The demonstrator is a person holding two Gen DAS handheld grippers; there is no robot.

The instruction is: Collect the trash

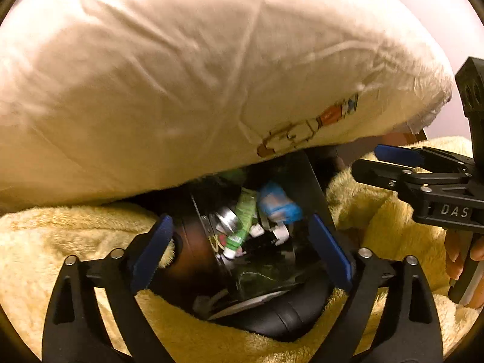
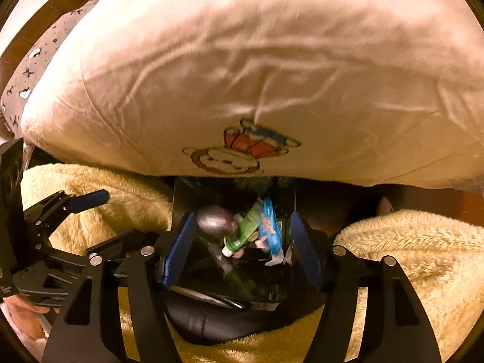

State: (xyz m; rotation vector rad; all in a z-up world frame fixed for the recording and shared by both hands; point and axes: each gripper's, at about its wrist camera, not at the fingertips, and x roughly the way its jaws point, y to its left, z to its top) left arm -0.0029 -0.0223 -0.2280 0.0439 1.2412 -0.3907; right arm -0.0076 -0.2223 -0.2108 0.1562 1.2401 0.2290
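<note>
A black trash bin (image 1: 314, 181) lies between yellow fluffy blanket folds, under a white pillow. Inside it lie a green tube (image 1: 243, 224), a blue wrapper (image 1: 279, 202) and a silver can (image 1: 227, 219). My left gripper (image 1: 242, 251) is open, its blue pads on either side of the bin's mouth. My right gripper (image 2: 242, 251) is open too, straddling the same bin (image 2: 181, 193), with the green tube (image 2: 246, 230), blue wrapper (image 2: 269, 227) and blurred silver can (image 2: 213, 219) between its pads. Each gripper shows in the other's view.
A large white pillow (image 1: 181, 75) with a cartoon monkey print (image 2: 227, 158) overhangs the bin. Yellow fluffy blanket (image 1: 75, 236) surrounds it on both sides (image 2: 423, 242). A patterned brown sheet (image 2: 36, 60) and wooden headboard are at far left.
</note>
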